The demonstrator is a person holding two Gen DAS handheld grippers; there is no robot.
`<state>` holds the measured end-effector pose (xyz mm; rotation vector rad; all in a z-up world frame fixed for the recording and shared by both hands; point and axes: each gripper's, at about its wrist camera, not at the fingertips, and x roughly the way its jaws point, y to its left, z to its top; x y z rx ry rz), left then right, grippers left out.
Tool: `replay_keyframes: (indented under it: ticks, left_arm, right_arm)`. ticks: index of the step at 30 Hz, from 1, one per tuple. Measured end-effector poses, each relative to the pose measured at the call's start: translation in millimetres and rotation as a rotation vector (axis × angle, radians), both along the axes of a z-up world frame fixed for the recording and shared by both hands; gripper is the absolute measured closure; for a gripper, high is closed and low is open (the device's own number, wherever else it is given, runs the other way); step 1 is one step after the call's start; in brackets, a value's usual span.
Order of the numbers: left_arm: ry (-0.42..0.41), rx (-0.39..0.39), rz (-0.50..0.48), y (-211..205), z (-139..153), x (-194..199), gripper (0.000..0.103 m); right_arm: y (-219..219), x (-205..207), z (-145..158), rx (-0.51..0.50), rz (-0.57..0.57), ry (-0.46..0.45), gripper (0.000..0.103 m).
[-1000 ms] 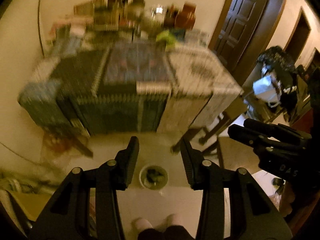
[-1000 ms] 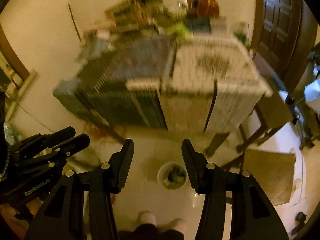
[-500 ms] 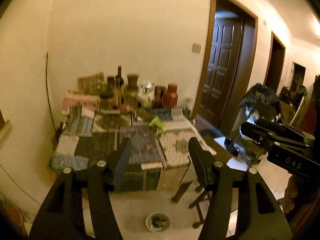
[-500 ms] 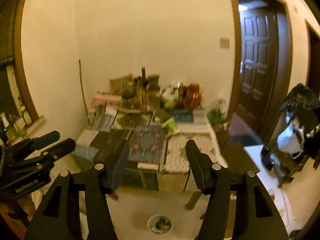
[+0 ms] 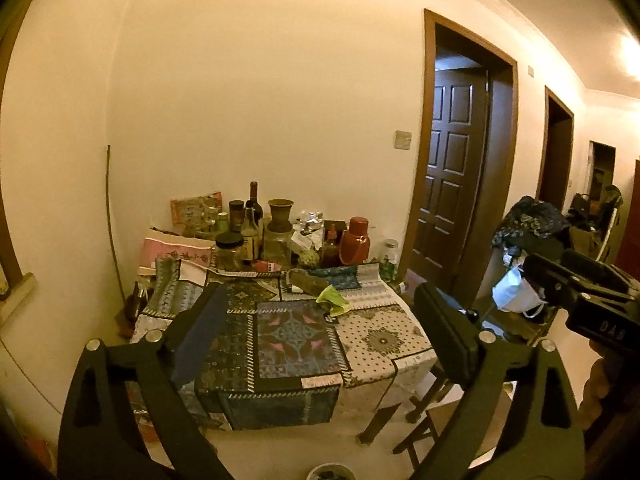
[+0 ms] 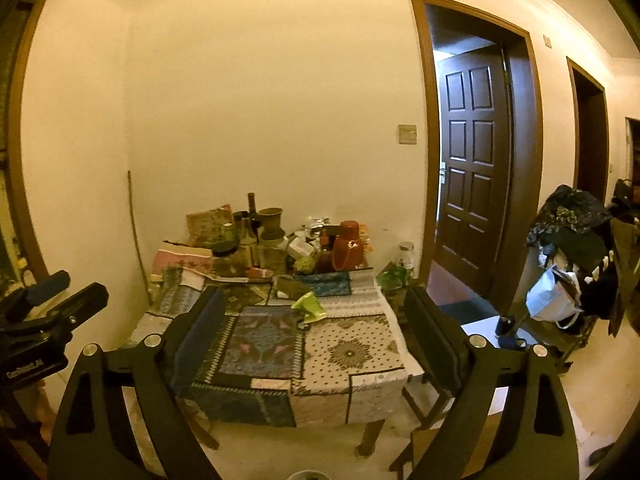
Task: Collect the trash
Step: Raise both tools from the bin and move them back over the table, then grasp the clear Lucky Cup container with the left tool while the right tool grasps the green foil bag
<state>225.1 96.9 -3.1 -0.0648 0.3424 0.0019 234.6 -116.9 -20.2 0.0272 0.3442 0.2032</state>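
A table [image 5: 372, 344] stands against the wall, bottles [image 5: 255, 210] and jars [image 5: 229, 249] crowded along its back edge, a wrapper [image 5: 332, 298] near its middle, a door [image 5: 452, 176] to its right.

A: Where do the right tongs [image 6: 316, 332] stand?

B: Spread wide with nothing between them, having just opened, facing the cloth-covered counter [image 6: 352, 364].

A: Anything on it?

B: A crumpled green wrapper [image 6: 308, 306], with bottles [image 6: 252, 232] crowded behind.
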Motion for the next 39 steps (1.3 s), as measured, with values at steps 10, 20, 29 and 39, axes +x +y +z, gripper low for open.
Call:
replay_keyframes:
  ticks: [10, 20, 29, 39]
  left_arm:
    - [0.011, -0.019, 0.027, -17, -7, 94, 0.002]
    - [0.058, -0.111, 0.098, -28, -9, 199, 0.002]
    - [0.156, -0.134, 0.180, -14, -38, 261, 0.002]
    - [0.307, -0.128, 0.136, 44, -88, 340, 0.006]
  right_arm:
    - [-16, 78, -3, -0.017, 0.071, 0.024, 0.014]
    - [-24, 179, -16, -0.079, 0.212, 0.132, 0.014]
    - [-2, 255, -57, -0.112, 0.309, 0.305, 0.014]
    - [55, 340, -141, -0.155, 0.317, 0.559, 0.014]
